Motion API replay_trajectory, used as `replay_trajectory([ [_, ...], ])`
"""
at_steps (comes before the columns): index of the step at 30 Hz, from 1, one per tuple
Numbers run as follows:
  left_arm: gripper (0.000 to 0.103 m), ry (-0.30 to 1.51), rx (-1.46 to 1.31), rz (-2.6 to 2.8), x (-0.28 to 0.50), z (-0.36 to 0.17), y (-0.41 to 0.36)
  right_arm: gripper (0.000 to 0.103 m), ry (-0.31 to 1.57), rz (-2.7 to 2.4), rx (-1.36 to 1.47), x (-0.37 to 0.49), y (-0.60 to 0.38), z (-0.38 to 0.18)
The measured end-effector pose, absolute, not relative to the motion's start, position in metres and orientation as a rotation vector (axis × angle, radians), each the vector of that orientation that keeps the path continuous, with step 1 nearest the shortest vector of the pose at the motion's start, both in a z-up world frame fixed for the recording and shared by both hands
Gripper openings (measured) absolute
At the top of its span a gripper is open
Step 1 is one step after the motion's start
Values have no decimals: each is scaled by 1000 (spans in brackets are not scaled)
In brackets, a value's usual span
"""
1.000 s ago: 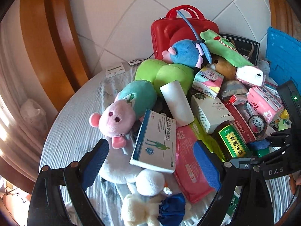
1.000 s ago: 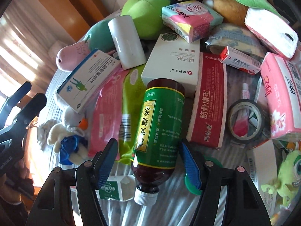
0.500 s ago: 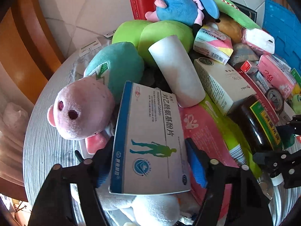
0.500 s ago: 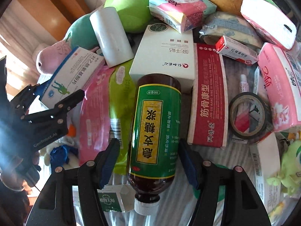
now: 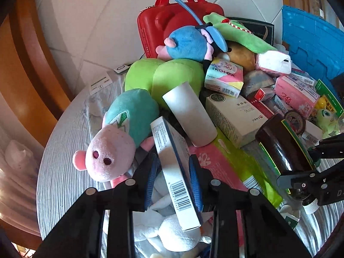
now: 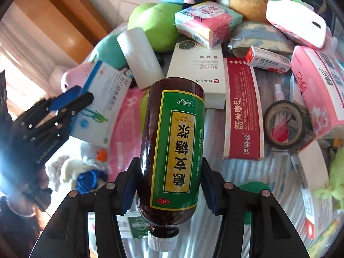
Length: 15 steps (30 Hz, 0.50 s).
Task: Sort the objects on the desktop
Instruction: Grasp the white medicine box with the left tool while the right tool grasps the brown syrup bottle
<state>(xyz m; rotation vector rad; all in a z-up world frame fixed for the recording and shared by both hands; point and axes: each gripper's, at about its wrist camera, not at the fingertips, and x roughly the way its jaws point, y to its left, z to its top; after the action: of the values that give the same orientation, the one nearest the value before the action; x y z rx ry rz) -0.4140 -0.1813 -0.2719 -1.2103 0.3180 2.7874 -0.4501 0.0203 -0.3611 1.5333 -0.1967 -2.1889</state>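
Note:
A white and blue medicine box stands tipped on its long edge between the blue pads of my left gripper. Its jaws are closing and the pads press on both faces of the box. The same grip shows at the left of the right wrist view, on the box. A brown syrup bottle with a green and yellow label lies along my right gripper, cap toward the camera. Those jaws are closing too, and their pads touch the bottle's sides. The bottle also shows in the left wrist view.
The pile covers a round table with a grey cloth: a pink pig plush, a white roll, a white carton, a red carton, a tape roll. A red case and a blue crate stand behind.
My left gripper came down over the flat-lying medicine box, closed on it and tipped it onto its edge. The right jaws narrowed until their pads met the bottle.

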Motion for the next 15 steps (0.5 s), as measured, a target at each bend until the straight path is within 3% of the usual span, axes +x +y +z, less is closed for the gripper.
replay_trajectory([
  [5,25,321,-1183,2758,-411,-266,-182,53,-289,-2215,1468,-433,37,-336],
  [10,27,265,-1253,2774,-412,-281,-193,53,-304,-2234,1448,-428,58,-330],
  [12,66,152,-1299,2793,-413,-288,-204,53,-302,-2235,1447,-423,58,-329],
  [13,94,119,-1321,2815,-413,-292,-208,53,-308,-2233,1451,-422,51,-332],
  [15,100,61,-1317,2832,-412,-294,-212,53,-315,-2230,1455,-422,42,-331],
])
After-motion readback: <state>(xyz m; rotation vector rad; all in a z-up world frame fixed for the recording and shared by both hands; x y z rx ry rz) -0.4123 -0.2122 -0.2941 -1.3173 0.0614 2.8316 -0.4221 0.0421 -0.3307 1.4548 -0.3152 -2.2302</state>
